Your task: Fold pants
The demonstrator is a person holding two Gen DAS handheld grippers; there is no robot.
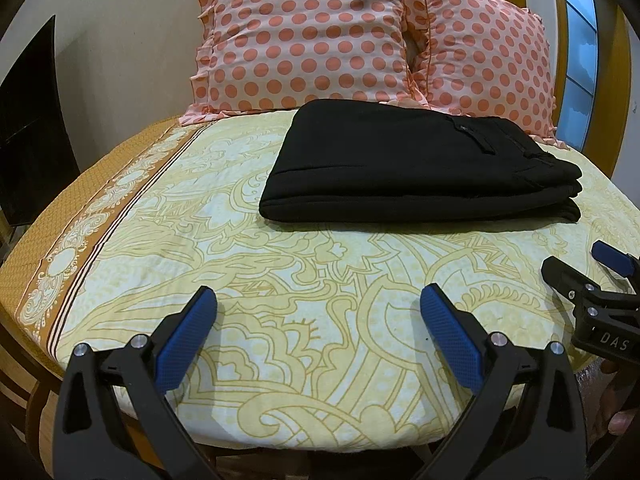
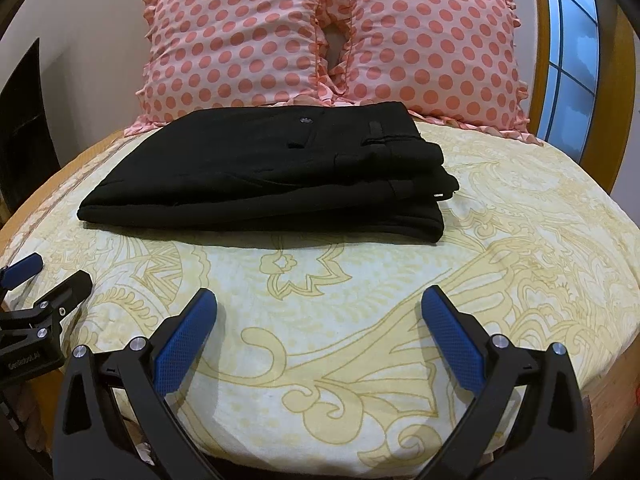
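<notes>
Pants [image 1: 416,164] lie folded, stacked, at frame centre below the pillows [image 1: 304,36]. Your L gripper [image 1: 318,300] and R gripper [image 2: 320,300] hang at bottom w/ jaws released, holding nothing (fold looks done). Next: only tidy edges, if anything.

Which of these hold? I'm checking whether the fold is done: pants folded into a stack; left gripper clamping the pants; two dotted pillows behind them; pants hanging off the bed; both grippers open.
1. The black pants lie folded in a layered stack. True.
2. The left gripper clamps the pants. False: it is open, short of them, holding nothing.
3. Two dotted pillows stand behind the pants. True.
4. The pants hang off the bed. False: they rest wholly on the patterned sheet.
5. The right gripper is open too. True.
</notes>
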